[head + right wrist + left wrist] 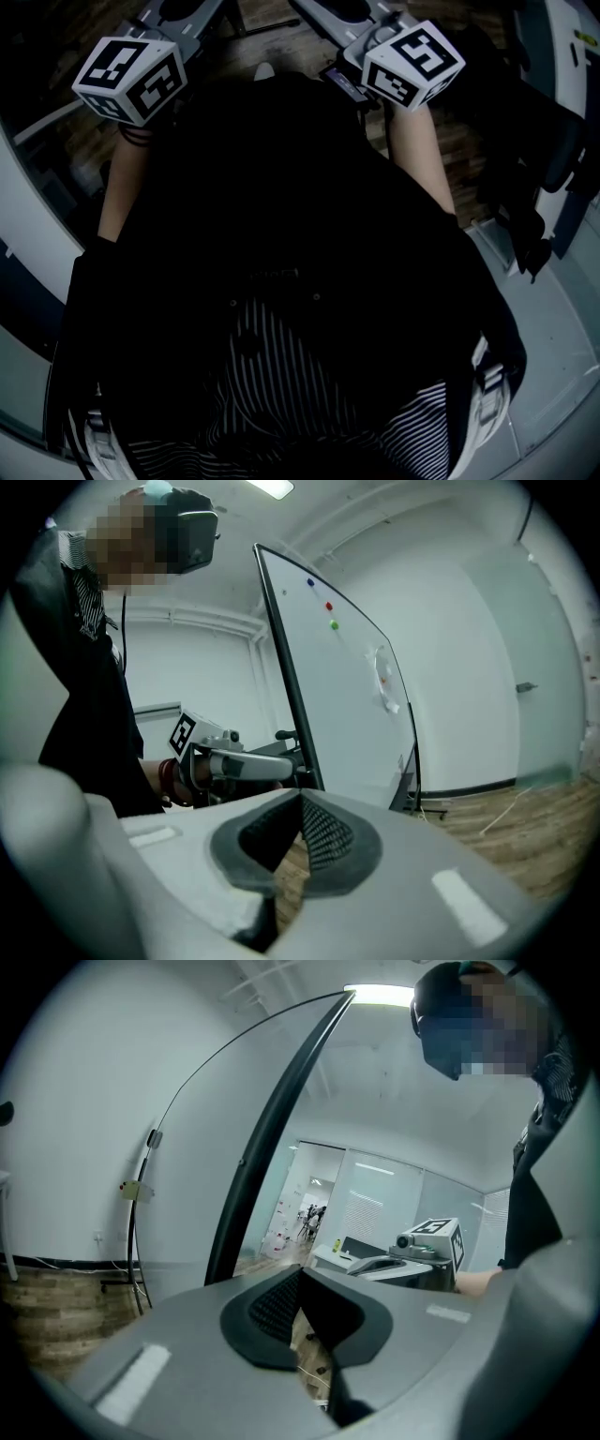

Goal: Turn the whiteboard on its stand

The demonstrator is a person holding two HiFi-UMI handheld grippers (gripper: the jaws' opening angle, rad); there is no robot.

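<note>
The whiteboard (349,700) stands upright on its stand on the wooden floor (530,832), in front of a white wall. In the right gripper view it is seen at a slant, with its dark frame edge nearest to the camera. Three small magnets sit high on its white face: a blue one (310,582), a red one (328,605) and a green one (334,624). One dark leg of the stand (415,782) shows at the far end of the board. In the left gripper view the same dark frame edge runs as a thick bar from the top middle down to the left. The left gripper (300,1277) has its two jaws together at the tips, with nothing between them. In the right gripper view its front end reaches up to the frame edge, but I cannot tell if it touches. The right gripper (300,799) also has its jaws closed on nothing and is apart from the board. In the head view both grippers are held up before the person's dark clothing, well apart from each other.
</note>
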